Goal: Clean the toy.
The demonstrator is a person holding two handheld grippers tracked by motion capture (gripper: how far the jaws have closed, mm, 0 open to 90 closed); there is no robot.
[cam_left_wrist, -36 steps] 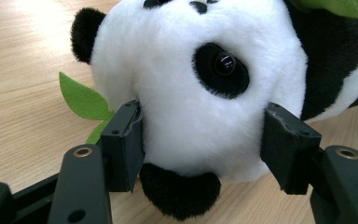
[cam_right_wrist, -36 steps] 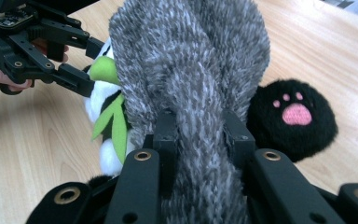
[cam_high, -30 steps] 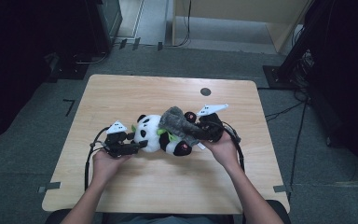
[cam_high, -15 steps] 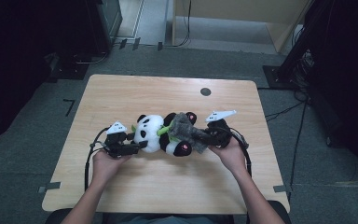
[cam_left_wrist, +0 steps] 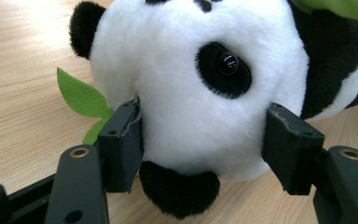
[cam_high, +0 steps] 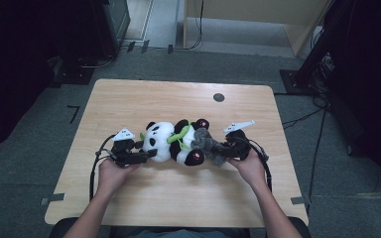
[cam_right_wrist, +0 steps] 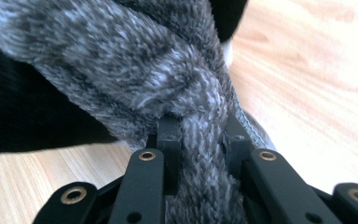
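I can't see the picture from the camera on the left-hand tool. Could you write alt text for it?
A plush panda's white head sits between the two black jaws of the left tool, which press against its sides. One black eye patch, a black ear and a green felt leaf show, and the toy lies on a light wooden table.

Both forearms enter from the bottom edge of the high view and angle up toward mid-frame. The left hand (cam_high: 110, 173), left of centre, holds the left gripper (cam_high: 151, 153) pointing right, its jaws set wide on either side of a plush panda's head (cam_left_wrist: 200, 88). The right hand (cam_high: 248, 166), right of centre, holds the right gripper (cam_high: 217, 147) pointing left, its jaws pinched narrowly on a grey fuzzy cloth (cam_right_wrist: 168, 79).
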